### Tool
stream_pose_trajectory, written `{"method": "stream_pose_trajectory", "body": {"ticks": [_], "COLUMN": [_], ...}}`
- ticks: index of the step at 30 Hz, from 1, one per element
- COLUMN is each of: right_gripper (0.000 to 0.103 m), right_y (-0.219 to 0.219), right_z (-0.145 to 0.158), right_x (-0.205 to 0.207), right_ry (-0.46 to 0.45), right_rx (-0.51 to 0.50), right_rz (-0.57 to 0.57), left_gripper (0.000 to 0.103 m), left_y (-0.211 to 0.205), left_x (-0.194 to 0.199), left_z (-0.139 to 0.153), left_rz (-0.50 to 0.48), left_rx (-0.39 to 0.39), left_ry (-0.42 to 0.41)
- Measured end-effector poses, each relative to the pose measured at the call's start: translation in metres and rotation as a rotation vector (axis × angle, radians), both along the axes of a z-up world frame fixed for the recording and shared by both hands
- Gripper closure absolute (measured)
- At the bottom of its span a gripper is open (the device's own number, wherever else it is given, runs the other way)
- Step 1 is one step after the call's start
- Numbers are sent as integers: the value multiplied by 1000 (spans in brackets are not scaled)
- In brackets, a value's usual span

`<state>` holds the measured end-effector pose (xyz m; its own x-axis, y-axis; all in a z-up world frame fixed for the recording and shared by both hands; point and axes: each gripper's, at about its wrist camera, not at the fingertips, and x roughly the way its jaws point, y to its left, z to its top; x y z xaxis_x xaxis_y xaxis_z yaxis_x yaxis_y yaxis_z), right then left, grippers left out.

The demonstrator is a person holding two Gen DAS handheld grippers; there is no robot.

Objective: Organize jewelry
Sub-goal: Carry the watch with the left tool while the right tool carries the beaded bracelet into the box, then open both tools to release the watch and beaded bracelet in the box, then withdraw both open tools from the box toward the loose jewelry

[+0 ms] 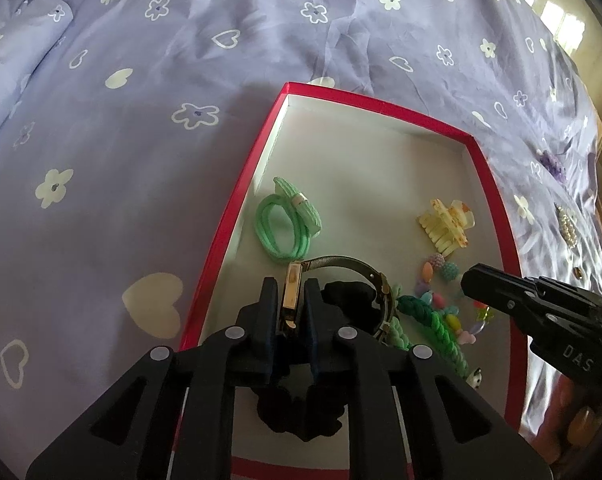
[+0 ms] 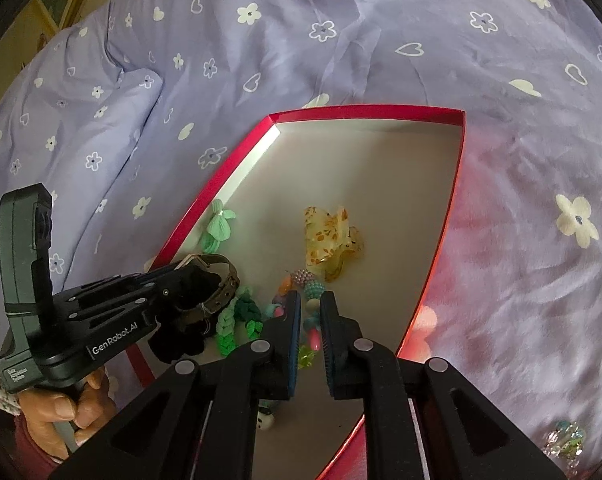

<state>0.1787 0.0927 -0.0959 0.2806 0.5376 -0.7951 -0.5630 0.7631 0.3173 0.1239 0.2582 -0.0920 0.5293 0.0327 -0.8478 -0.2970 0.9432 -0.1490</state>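
A red box (image 1: 221, 248) with a white inside lies on a lilac bedsheet. My left gripper (image 1: 291, 282) is low over its near left part, shut on the gold case of a wristwatch (image 1: 292, 294); the mesh band (image 2: 229, 280) curves off to the right over a black scrunchie (image 1: 349, 296). My right gripper (image 2: 311, 296) is down in the box too, shut on a colourful bead bracelet (image 2: 313, 338), and its tip (image 1: 467, 282) enters the left wrist view from the right. A green hair tie (image 1: 289, 220), a yellow hair claw (image 1: 447, 224) and a green braided band (image 1: 433, 320) lie in the box.
The flowered sheet (image 1: 141, 100) surrounds the box, with a pillow (image 2: 81, 120) at the far left. A purple ornament (image 1: 555, 162) and a pearl clip (image 1: 567, 222) lie on the sheet right of the box, a beaded piece (image 2: 565, 440) nearer. A hand (image 2: 61, 412) grips the left handle.
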Motion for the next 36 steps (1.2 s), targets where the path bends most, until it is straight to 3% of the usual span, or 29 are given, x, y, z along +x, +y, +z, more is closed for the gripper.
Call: {"method": "stream_pose_trajectory", "body": {"ticks": [6, 11, 15, 23, 28, 36], "right_gripper": [89, 87, 69, 65, 63, 63], "right_y": [1, -14, -36, -109, -165, -248], "right_z": [3, 20, 35, 56, 59, 58], "right_x": [1, -8, -19, -44, -58, -75], "right_ry": [4, -10, -27, -52, -59, -68], "right_rx": [8, 59, 101, 150, 148, 142], "right_rz": [1, -11, -36, -131, -226, -389], "left_gripper": [80, 66, 62, 59, 55, 55], "left_y": [-1, -5, -14, -49, -90, -153], "left_x": [-3, -14, -27, -41, -46, -50], "left_z": [5, 17, 31, 54, 66, 64], "left_rz": [6, 5, 0, -49, -130, -252], "left_rx": [8, 13, 12, -10, -14, -22], "left_ry": [-2, -29, -56, -101, -122, -103]}}
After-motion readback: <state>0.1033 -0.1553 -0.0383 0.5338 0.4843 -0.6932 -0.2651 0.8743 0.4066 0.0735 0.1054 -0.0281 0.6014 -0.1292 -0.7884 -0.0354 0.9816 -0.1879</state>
